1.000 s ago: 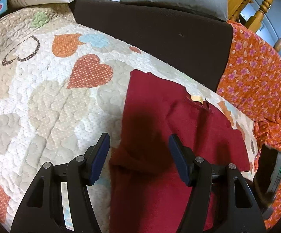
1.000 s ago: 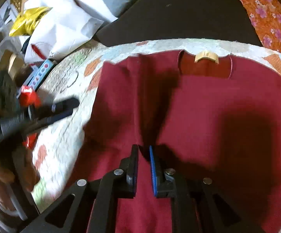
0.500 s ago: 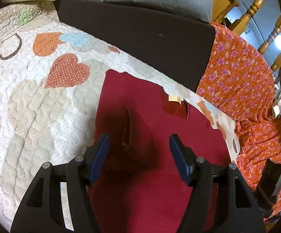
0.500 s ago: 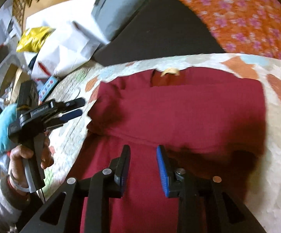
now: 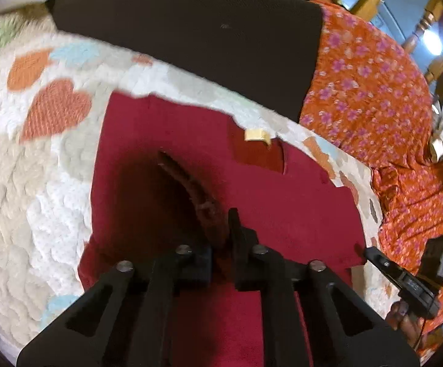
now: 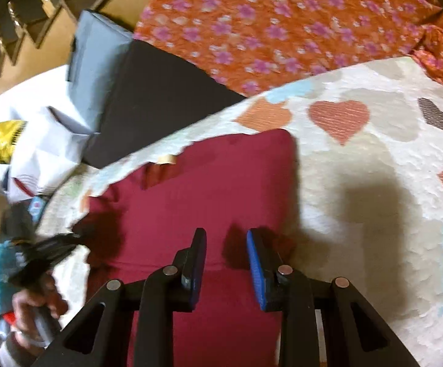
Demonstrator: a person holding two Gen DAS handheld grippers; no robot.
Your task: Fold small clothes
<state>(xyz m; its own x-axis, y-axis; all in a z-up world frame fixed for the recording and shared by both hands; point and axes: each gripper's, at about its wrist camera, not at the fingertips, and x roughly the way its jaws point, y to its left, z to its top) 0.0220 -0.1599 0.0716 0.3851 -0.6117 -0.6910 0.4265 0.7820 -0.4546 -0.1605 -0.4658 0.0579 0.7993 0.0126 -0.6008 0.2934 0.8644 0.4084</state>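
Since half a second ago our left tool point(image 5: 221, 238) has clamped shut on a raised pleat of the maroon shirt point(image 5: 282, 202) lying on the heart quilt point(image 5: 38, 183), our right tool point(image 6: 226, 263) hangs released above it, so we lift slowly, keeping the fold edge straight.

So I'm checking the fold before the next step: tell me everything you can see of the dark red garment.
The dark red knit garment lies flat on the heart-patterned quilt, neckline away from the cameras with a tan label inside the collar. One side looks folded inward, leaving a raised crease. The left gripper is shut on that crease; the right gripper is open above the cloth.
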